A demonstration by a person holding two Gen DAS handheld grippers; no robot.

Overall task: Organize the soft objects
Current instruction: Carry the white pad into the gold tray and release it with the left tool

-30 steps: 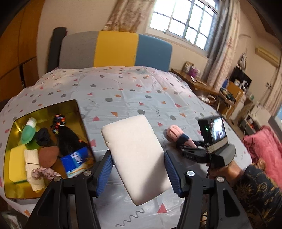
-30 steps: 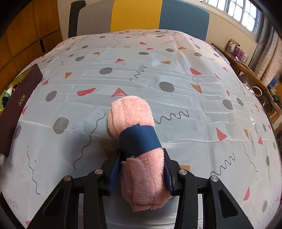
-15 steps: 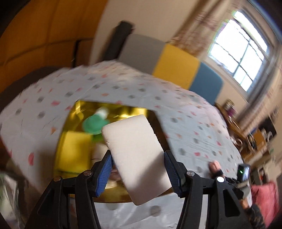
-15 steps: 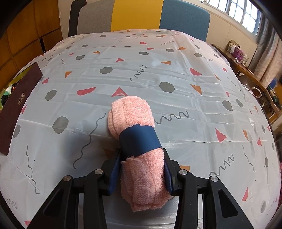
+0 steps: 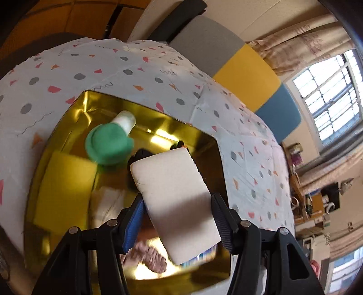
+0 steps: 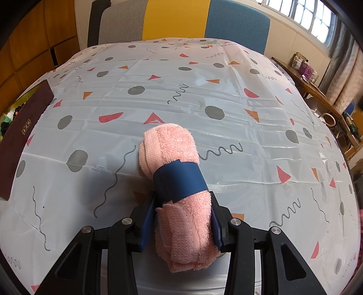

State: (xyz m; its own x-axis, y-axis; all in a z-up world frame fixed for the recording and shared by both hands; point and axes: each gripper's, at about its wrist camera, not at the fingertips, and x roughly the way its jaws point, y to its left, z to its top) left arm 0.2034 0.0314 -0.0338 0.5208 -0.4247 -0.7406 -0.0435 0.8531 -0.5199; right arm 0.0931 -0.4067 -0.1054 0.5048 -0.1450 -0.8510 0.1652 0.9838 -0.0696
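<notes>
My left gripper [image 5: 177, 217] is shut on a white rectangular sponge [image 5: 174, 199] and holds it above the gold box [image 5: 74, 106]. The box holds a green and white soft toy [image 5: 109, 143], a yellow sponge [image 5: 65, 188], white cloth and other soft items, partly hidden behind the sponge. My right gripper [image 6: 181, 222] is shut on a rolled pink towel [image 6: 177, 188] with a dark blue band, which rests on the patterned table cover [image 6: 226, 136].
The box's dark brown outer wall [image 6: 20, 138] shows at the left edge of the right wrist view. Grey, yellow and blue chair backs [image 6: 177, 20] stand behind the table. A cluttered side desk [image 6: 322, 95] is at the right.
My left gripper has swung left with the white sponge, from over the table cover to above the gold box. The right gripper and pink towel have stayed put.
</notes>
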